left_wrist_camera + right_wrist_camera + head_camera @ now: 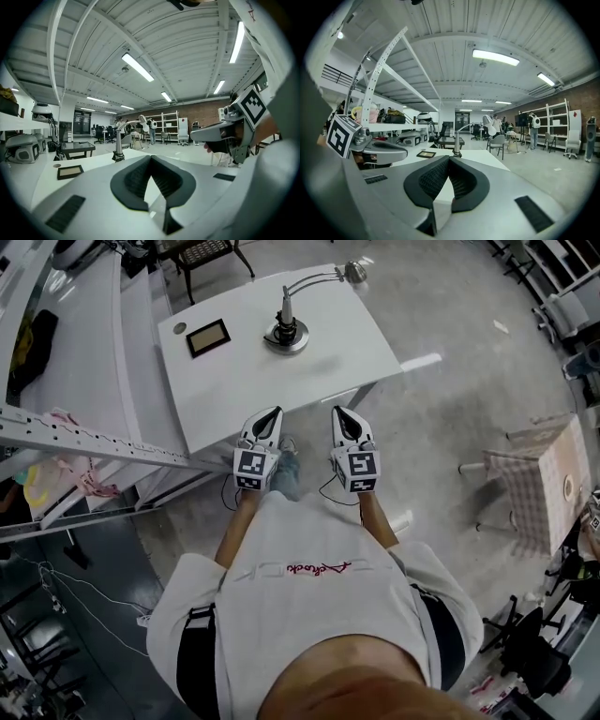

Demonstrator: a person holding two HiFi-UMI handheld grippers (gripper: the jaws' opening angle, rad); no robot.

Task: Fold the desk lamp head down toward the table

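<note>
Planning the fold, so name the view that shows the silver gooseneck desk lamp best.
The head view: the silver gooseneck desk lamp shows whole from above, round base, post, curved neck and head, on the white table. Both gripper views show the lamp small and distant in side profile, head raised.

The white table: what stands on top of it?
A desk lamp, a dark flat framed panel and a small round disc stand on the white table. The spot under the lamp's base is covered.
</note>
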